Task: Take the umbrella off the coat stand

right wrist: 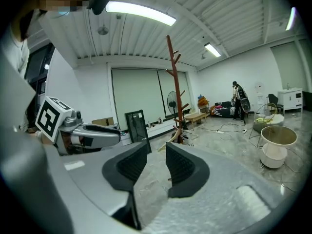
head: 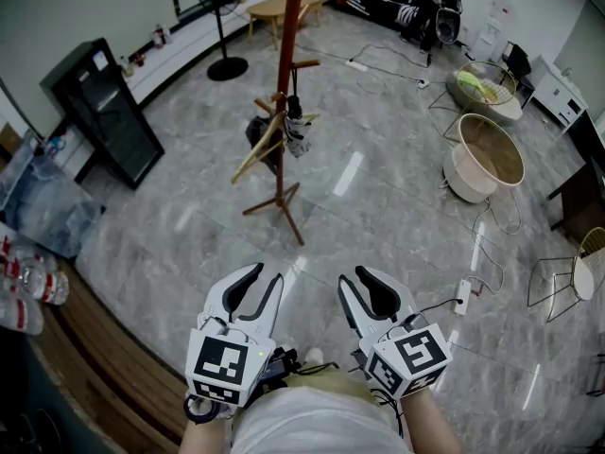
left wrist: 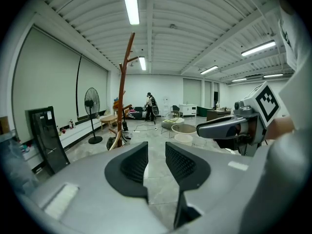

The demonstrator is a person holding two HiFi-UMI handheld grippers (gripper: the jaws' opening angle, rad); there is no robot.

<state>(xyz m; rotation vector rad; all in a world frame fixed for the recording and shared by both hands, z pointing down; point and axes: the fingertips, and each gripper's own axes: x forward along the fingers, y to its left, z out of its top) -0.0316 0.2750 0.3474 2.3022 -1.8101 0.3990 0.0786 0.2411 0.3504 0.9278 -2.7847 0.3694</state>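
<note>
A tall wooden coat stand (head: pixel 283 93) rises from the grey floor a few steps ahead of me. A small folded umbrella (head: pixel 297 132), dark with pale patches, hangs from a low peg beside a wooden hanger. Both grippers are held low and side by side, well short of the stand. My left gripper (head: pixel 268 272) is open with only floor between its fingers. My right gripper (head: pixel 354 275) is also open and holds nothing. The left gripper view shows the stand (left wrist: pixel 122 101) far off, left of the jaws. In the right gripper view the stand (right wrist: pixel 175 91) is above the jaws.
A black cabinet (head: pixel 102 112) stands at the left wall, a floor fan (head: pixel 225 36) behind the stand. Round white tubs (head: pixel 484 157) and a wire chair (head: pixel 572 274) are at the right. A power strip (head: pixel 463 296) with cables lies near my right side. A person (left wrist: pixel 150 107) stands far back.
</note>
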